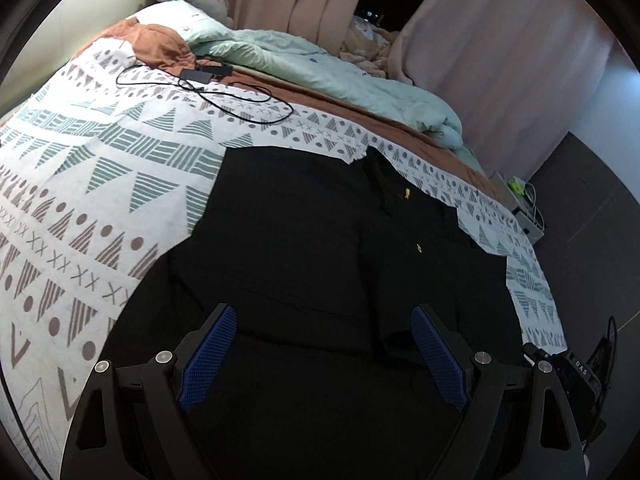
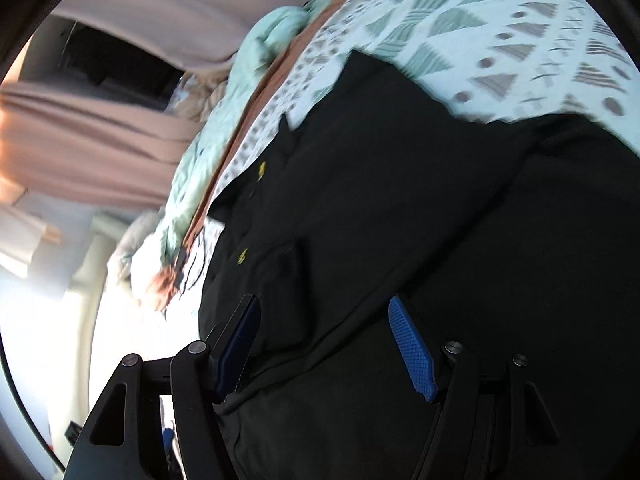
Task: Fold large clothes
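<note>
Our left tool (image 1: 322,354) stands with its two blue pads (image 1: 208,354) wide apart, nothing between them, above the black garment (image 1: 304,240). Our right tool (image 2: 324,346) is likewise parted and empty over the same garment (image 2: 400,200). It lies spread on the bed's patterned blanket (image 1: 100,184), two small yellow marks (image 1: 407,193) on its front. Farther off lie one black cable with its adapter (image 1: 200,76), a pale green duvet (image 1: 320,64) and a rust-coloured sheet (image 1: 160,46). Two pink curtains (image 1: 500,60) hang beyond; dark floor (image 1: 592,200) lies right.
</note>
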Available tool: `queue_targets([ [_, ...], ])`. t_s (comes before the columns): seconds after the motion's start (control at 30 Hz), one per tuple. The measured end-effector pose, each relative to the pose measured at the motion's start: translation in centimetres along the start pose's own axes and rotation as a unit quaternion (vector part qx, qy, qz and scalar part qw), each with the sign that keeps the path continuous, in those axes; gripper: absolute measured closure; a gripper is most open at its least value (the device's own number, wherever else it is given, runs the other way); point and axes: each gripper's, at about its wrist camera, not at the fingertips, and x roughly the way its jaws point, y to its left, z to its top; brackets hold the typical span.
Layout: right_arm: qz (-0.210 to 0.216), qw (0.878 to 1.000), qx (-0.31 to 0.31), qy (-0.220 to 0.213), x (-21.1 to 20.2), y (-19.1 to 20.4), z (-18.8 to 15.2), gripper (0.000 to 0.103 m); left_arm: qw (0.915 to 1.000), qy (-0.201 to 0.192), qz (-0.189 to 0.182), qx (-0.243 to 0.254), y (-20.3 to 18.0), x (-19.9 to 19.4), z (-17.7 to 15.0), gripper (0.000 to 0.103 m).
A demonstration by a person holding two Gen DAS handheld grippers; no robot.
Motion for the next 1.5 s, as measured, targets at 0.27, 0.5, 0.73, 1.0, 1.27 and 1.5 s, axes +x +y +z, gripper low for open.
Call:
queue_targets([
  [0.27,-0.005,0.998,0.068,-0.012,-0.8,-5.3,2.4,0.039,0.9937,0.013,0.016,0.11,-5.9,2.7,-2.3,0.014],
  [0.5,0.026,0.993,0.11,-0.015,-0.7,-7.4,4.0,0.056,0.9825,0.032,0.013,0.183,-11.6,6.0,-3.2,0.013],
  [0.73,0.038,0.99,0.134,-0.009,0.3,-8.6,4.5,0.077,0.9686,0.077,0.036,0.234,-15.7,11.0,-4.2,0.013],
  [1.0,0.063,0.985,0.159,-0.033,0.4,-9.6,5.2,0.097,0.9619,0.117,0.06,0.24,-16.7,14.9,-4.9,0.013],
  [1.27,0.06,0.981,0.176,-0.053,-0.3,-10.2,5.5,0.098,0.9572,0.113,0.082,0.253,-16.3,15.8,-4.3,0.038],
  [1.5,0.058,0.978,0.187,-0.07,-1.2,-10.9,5.6,0.098,0.9747,0.071,0.072,0.199,-12.4,12.2,-0.7,0.053],
])
